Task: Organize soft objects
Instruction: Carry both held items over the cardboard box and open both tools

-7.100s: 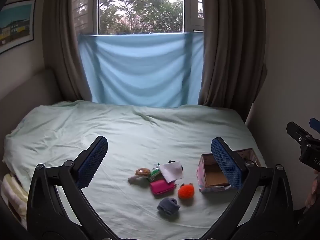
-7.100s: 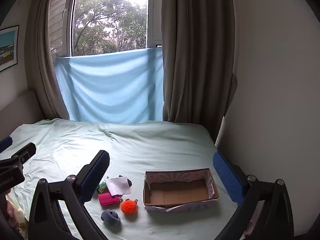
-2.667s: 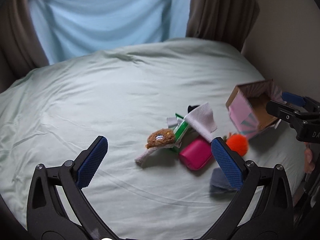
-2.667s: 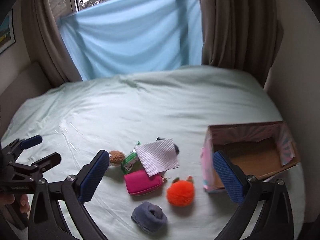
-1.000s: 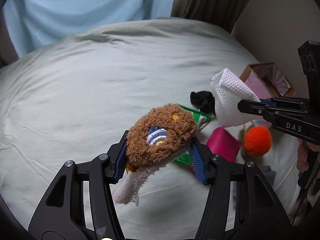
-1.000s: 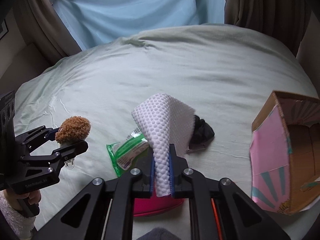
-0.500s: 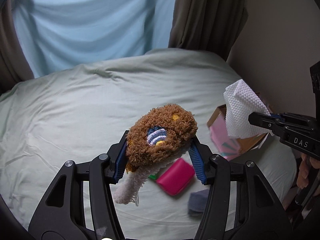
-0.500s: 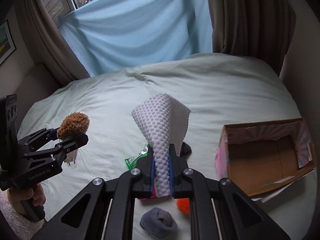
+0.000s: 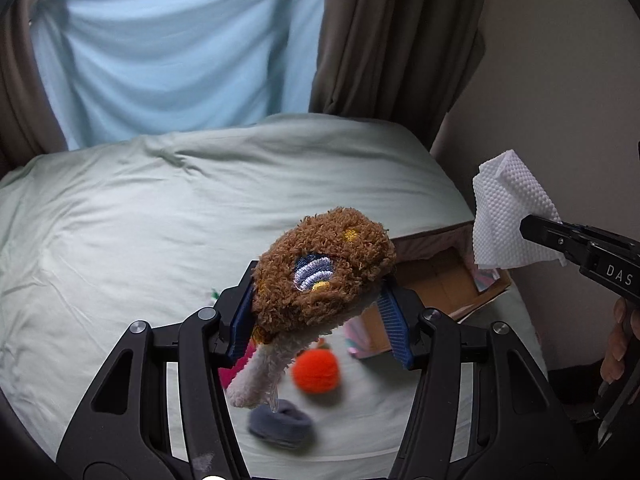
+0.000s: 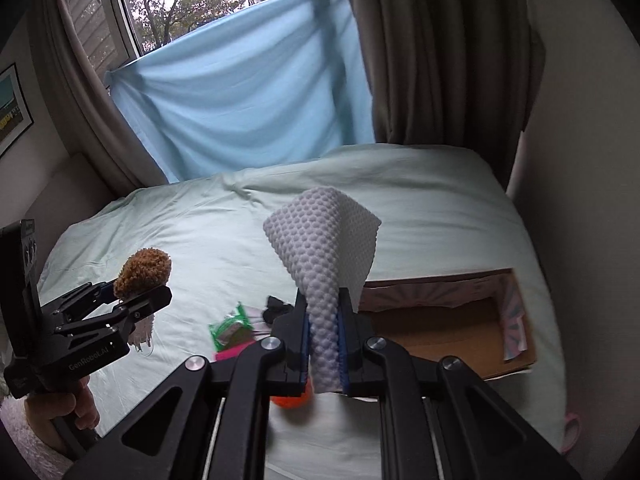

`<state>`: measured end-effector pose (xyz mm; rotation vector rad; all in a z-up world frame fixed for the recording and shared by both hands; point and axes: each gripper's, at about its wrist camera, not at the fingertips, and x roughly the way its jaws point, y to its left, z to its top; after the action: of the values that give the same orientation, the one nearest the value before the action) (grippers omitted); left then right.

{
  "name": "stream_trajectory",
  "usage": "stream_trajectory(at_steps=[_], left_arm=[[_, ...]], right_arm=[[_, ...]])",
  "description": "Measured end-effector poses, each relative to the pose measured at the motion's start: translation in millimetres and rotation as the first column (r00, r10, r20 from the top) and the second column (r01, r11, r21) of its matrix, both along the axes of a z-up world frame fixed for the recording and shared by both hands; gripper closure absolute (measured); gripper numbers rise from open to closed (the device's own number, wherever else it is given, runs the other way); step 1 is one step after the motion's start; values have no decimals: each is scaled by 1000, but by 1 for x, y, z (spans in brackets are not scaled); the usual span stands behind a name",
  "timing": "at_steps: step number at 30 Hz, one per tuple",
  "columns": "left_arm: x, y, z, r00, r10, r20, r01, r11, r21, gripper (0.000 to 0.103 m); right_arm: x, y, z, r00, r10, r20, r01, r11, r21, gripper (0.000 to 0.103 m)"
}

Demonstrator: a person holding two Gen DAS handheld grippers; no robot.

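Observation:
My left gripper (image 9: 320,320) is shut on a brown plush toy (image 9: 324,272) with a white tail, held above the bed; it shows at the left in the right wrist view (image 10: 142,268). My right gripper (image 10: 324,340) is shut on a white dimpled cloth (image 10: 324,248), also seen at the right in the left wrist view (image 9: 508,216). An open cardboard box (image 10: 448,328) lies on the bed at the right, below the cloth. An orange pom-pom (image 9: 316,370), a grey sock roll (image 9: 280,426), a pink pouch (image 10: 230,356), a green packet (image 10: 230,326) and a black item (image 10: 276,306) lie on the sheet.
The bed (image 9: 120,220) has a pale green sheet. A blue cloth (image 10: 240,100) hangs over the window, with brown curtains (image 10: 440,60) beside it. A wall (image 9: 560,80) runs close along the bed's right side, next to the box.
Both grippers have lifted and swung right with their loads. The box is now more in view beneath the plush toy and the cloth.

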<state>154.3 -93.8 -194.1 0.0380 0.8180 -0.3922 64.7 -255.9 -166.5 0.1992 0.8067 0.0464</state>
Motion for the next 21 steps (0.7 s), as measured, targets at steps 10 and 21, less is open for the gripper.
stream_trajectory(at_steps=[10, 21], left_arm=[[18, -115, -44, 996, -35, -88, 36, 999, 7, 51], [77, -207, -125, 979, -84, -183, 108, 986, 128, 51]], right_arm=[[14, -105, -40, 991, -41, -127, 36, 999, -39, 92], [62, -176, -131, 948, -67, -311, 68, 998, -10, 92]])
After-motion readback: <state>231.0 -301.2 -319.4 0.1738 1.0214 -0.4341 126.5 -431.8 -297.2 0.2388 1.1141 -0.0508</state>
